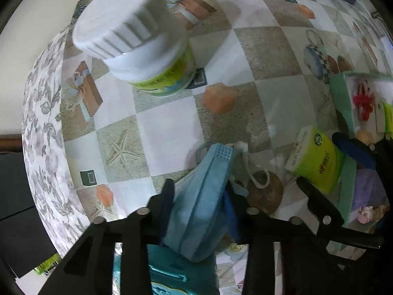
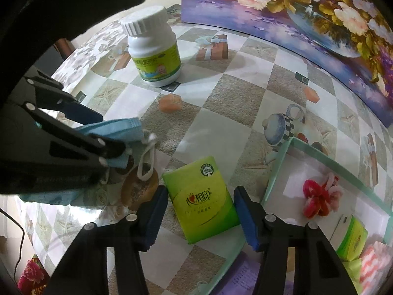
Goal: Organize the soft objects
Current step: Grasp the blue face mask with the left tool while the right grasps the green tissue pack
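The left gripper (image 1: 199, 194) points straight down at the tabletop (image 1: 172, 137), its jaws narrowed onto the blue face mask (image 1: 201, 196), which bunches between the pads; one white ear loop (image 1: 260, 179) trails out to the right. And the right gripper (image 2: 200, 213) hangs half-wide over the green tissue pack (image 2: 201, 199), a pad on either side and a sliver of gap at each, so nothing is pinched there.

The pale green tray (image 2: 277, 167) sits just right of the right gripper, with a red flower clip (image 2: 316, 196) and a second green pack (image 2: 351, 241) inside. A white pill bottle (image 2: 153, 46) stands well ahead of both.

For the mask, I'd keep the squeeze firm on the folded body, lift straight up so the loop comes free of the tabletop, and watch it doesn't snag the other gripper. For the pack, I'd centre the pads on its long edges, close squarely, then carry it over the near wall of the tray.
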